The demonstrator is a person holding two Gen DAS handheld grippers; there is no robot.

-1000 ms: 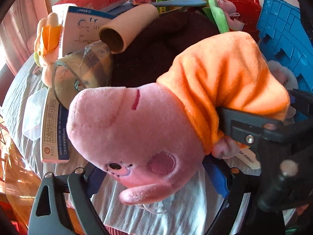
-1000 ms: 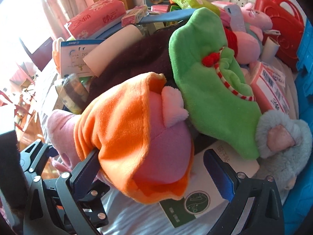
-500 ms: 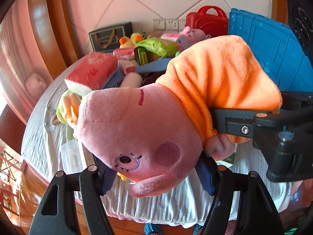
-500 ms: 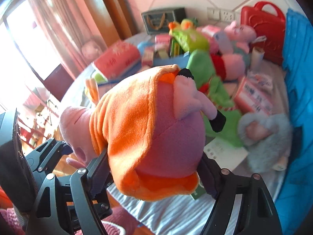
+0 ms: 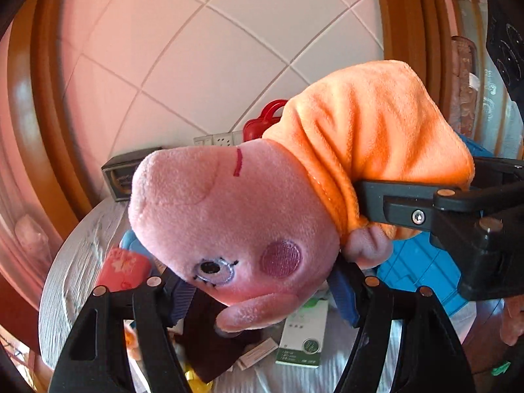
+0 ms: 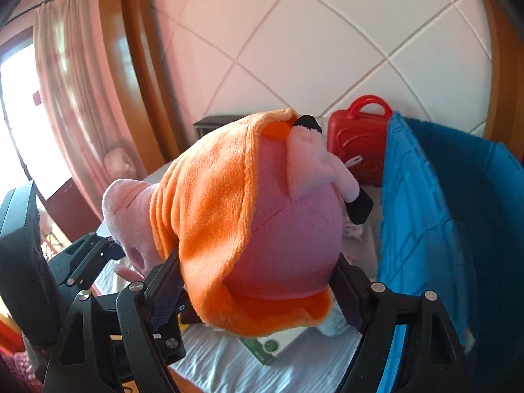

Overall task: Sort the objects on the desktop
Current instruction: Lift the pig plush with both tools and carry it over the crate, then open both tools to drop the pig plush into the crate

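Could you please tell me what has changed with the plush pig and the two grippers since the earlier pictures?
The plush pig has been lifted well clear of the cluttered table. The left gripper closed further on its head and the right gripper on its orange-clad body; both now clamp it. The blue crate and red case remain in place.
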